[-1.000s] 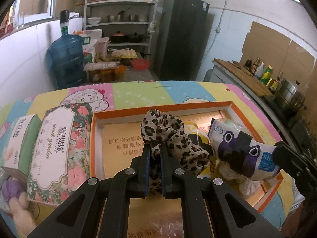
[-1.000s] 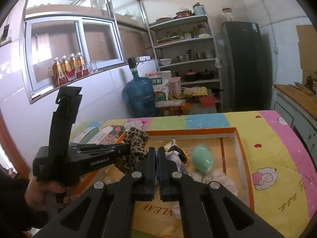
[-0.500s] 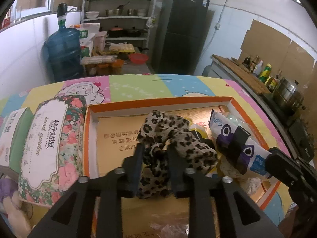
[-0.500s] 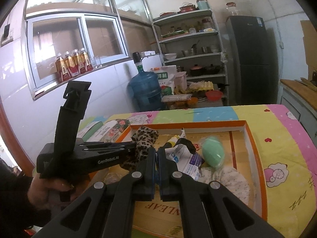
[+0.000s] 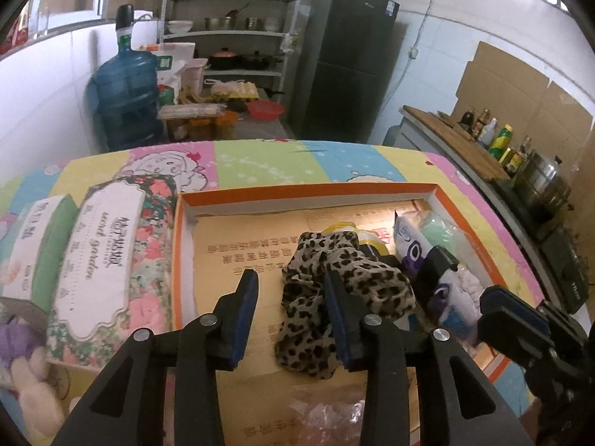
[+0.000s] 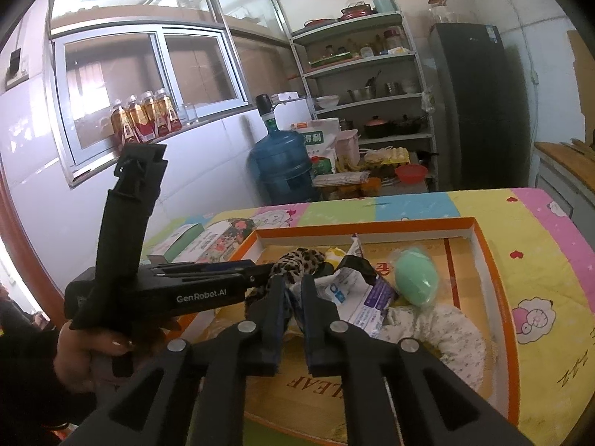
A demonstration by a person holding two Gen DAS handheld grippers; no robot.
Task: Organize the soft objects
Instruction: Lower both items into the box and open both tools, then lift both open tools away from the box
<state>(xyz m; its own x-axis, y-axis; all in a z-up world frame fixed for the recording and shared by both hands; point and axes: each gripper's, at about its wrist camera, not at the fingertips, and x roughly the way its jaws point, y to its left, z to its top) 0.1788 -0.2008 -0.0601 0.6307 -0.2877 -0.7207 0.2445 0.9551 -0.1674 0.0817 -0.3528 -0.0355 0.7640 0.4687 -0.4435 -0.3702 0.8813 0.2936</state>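
Left tool [image 5: 292, 299]: jaws parted, having just been opening. The leopard-print cloth [image 5: 334, 297] lies on the cardboard floor of the orange-rimmed box [image 5: 305, 191], in its right half. The right finger stands in front of the cloth, most of which spreads to that finger's outer side; only an edge of it reaches into the gap, and the left finger stands clear of it. The pads are not pressing on it.

Right tool [image 6: 293, 297]: jaws a narrow gap apart, having just been opening. A white packet with purple print [image 6: 353, 297] lies in the box just beyond the tips; whether its edge sits between the fingers cannot be told. No grip is evident.

Box contents, right side: the packet, a mint-green oval item [image 6: 414, 278] toward the far right corner, and a white knitted piece [image 6: 438, 330] against the near right rim.

The box rests on a tabletop covered by a cartoon-print cloth [image 5: 260, 160]. Along the box's left rim lies a floral tissue pack [image 5: 108, 252], with a green-and-white pack [image 5: 33, 241] beside it toward the tabletop's left edge.

A hand [image 6: 85, 353] holds the left tool's handle, seen from the right wrist view.
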